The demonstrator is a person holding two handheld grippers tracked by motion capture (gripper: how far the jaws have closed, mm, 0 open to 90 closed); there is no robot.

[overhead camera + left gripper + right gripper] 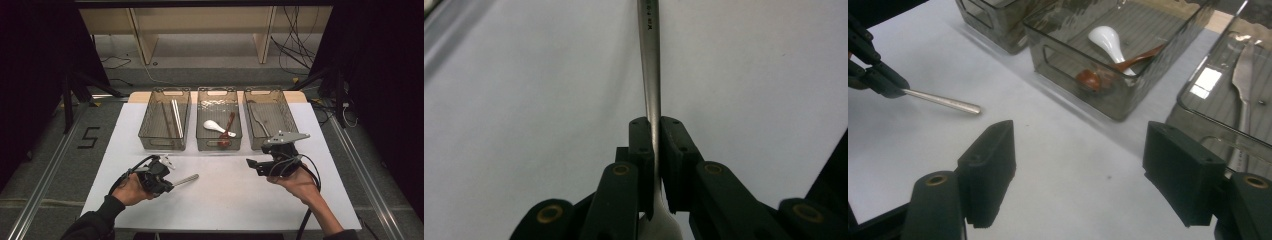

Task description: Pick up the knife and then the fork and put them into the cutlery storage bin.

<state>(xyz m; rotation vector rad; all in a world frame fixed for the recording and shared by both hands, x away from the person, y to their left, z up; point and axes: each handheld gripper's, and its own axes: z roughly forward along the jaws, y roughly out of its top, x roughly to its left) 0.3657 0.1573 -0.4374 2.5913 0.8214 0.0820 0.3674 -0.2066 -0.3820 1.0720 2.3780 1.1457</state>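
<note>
A: High view: where's your left gripper [167, 186]?
B: Low over the table [220, 200], clamped on a metal utensil [186, 179]; its handle points right.

A: Left gripper view?
B: Your pads pinch the utensil [651, 95].

A: Right gripper view?
B: Your right gripper [1078, 170] gapes wide, empty, near the middle bin [1083, 65].

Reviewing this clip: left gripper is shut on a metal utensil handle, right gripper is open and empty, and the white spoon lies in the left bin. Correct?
Not quite: the high view shows the white spoon in the middle bin, beside a brown spoon. The left gripper does clamp the metal utensil handle, and the right gripper is open and empty.
</note>
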